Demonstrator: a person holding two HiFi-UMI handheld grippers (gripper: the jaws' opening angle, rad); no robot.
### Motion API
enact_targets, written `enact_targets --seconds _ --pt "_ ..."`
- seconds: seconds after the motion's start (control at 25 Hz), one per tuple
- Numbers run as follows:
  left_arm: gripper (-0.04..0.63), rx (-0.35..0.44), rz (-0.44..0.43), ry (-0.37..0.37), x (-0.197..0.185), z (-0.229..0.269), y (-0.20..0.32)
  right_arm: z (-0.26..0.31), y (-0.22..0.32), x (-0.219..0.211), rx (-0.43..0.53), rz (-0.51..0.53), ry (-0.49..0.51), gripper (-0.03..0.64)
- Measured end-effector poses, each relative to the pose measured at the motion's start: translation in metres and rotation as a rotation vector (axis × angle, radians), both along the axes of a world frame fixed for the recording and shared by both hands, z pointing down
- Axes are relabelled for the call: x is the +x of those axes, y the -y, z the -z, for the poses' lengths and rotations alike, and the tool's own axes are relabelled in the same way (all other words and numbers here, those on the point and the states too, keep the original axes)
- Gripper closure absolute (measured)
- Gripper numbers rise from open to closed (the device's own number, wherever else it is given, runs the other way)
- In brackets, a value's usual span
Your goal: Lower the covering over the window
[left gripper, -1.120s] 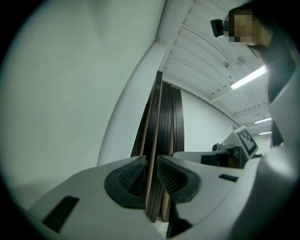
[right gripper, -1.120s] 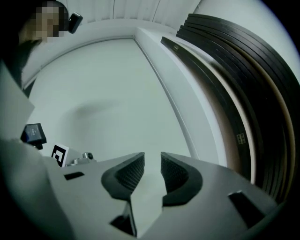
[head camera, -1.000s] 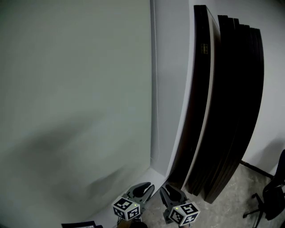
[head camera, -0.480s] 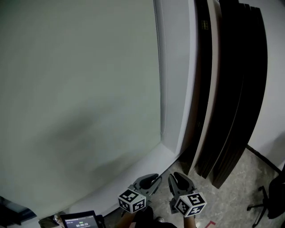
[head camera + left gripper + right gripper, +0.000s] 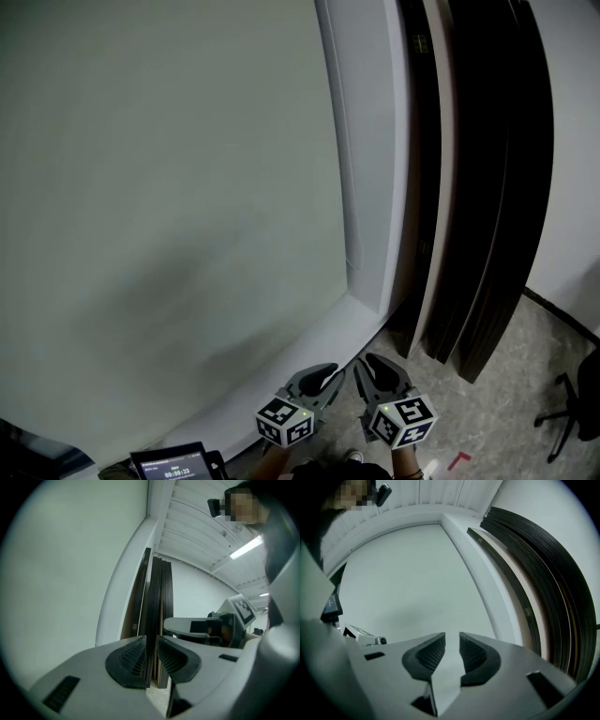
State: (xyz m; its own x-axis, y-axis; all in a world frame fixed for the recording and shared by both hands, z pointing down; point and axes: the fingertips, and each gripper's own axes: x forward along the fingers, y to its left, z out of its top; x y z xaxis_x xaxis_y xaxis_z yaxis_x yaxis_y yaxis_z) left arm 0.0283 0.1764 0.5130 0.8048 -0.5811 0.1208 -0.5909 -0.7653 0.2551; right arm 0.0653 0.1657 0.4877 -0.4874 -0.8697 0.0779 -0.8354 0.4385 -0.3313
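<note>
Window wall, seen from above. The covering [image 5: 169,187], pale grey-green and plain, fills the opening from the top of the head view down to the white sill [image 5: 309,342]. Its right edge runs along the white window frame [image 5: 375,141]. The lower left corner of that view is dark, and I cannot tell what shows there.

Right of the frame a stack of dark boards [image 5: 487,187] stands on edge and leans against the white wall, with its feet on the speckled floor [image 5: 525,375]. An office chair [image 5: 577,412] is partly in view at the far right, well apart from the boards. A small red mark [image 5: 459,459] is on the floor near the bottom edge. A device with a lit screen [image 5: 169,464] sits at the bottom left, below the sill.

Both grippers are low and side by side, just short of the sill and pointing toward the corner where the frame meets the boards. Nothing lies between them and the covering.

Left gripper [image 5: 323,378]: fingers [image 5: 129,660] apart by a narrow gap, nothing between them and touching nothing. The boards show far off through the gap.

Right gripper [image 5: 380,370]: fingers [image 5: 476,653] have just been closing a little and now stand apart. They hold nothing, with only the covering behind them.
</note>
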Motion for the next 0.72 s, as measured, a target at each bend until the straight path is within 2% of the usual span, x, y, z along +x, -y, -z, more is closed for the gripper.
enact_targets --seconds 0.28,0.48,0.72 --pt "0.524 -0.002 0.002 0.011 -0.045 0.000 -0.014 -0.001 -0.008 -0.044 -0.003 -0.003 -0.022 0.529" --pt "0.525 -0.001 0.011 -0.007 -0.094 0.006 -0.026 -0.001 -0.020 -0.093 -0.018 0.009 -0.051 0.529" --pt "0.525 -0.002 -0.007 -0.009 -0.116 -0.003 -0.039 -0.012 -0.036 -0.113 -0.030 -0.008 -0.057 0.529"
